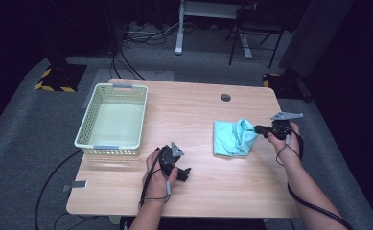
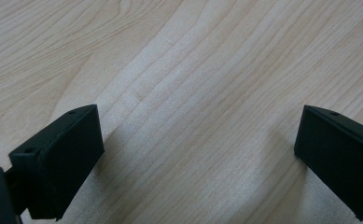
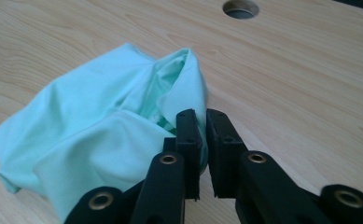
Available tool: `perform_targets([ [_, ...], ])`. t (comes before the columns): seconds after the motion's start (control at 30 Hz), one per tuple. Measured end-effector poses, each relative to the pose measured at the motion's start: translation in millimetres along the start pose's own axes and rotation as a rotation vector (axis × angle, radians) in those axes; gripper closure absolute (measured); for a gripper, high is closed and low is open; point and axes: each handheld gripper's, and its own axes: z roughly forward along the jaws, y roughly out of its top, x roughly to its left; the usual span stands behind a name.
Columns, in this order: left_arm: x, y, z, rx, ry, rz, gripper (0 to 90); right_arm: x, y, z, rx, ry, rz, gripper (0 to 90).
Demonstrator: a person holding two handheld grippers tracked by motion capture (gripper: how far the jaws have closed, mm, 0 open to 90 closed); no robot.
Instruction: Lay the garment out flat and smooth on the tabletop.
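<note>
I have the right gripper (image 3: 201,135) at the near edge of the teal cloth (image 3: 100,135), its jaws nearly together with only a thin slit between them; a fold of the fabric looks pinched in that slit, though I cannot be sure how much cloth is truly caught. The cloth lies bunched on the wooden table (image 1: 198,110), spreading away from those fingertips and to their left, with the round cable hole (image 3: 240,8) well beyond it. My left gripper (image 2: 195,158) rests low over bare wood, its jaws wide apart with nothing between them, well away from the cloth. The pale mesh basket (image 1: 112,120) stands at the far-left part of the table, well apart from both sets of fingers, and looks empty. I judge the work to be at an early stage: the cloth is gripped or close to it, yet it sits crumpled on the table, neither folded flat nor carried anywhere. If the basket is the goal, the whole carry and release are still ahead.
</note>
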Motion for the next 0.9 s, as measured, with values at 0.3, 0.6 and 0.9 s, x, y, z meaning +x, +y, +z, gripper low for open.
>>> perform_targets([
  [0.3, 0.0, 0.0, 0.0, 0.0, 0.0, 0.0, 1.4, -9.7, -14.1, -28.5, -0.072, -0.117, 0.088, 48.8],
  [0.6, 0.0, 0.0, 0.0, 0.0, 0.0, 0.0, 1.4, 17.2, -10.0, -26.9, -0.075, -0.046, 0.035, 47.2],
  [0.9, 0.0, 0.0, 0.0, 0.0, 0.0, 0.0, 1.5, 45.9, -10.4, -16.4, -0.047, 0.051, 0.004, 53.1],
])
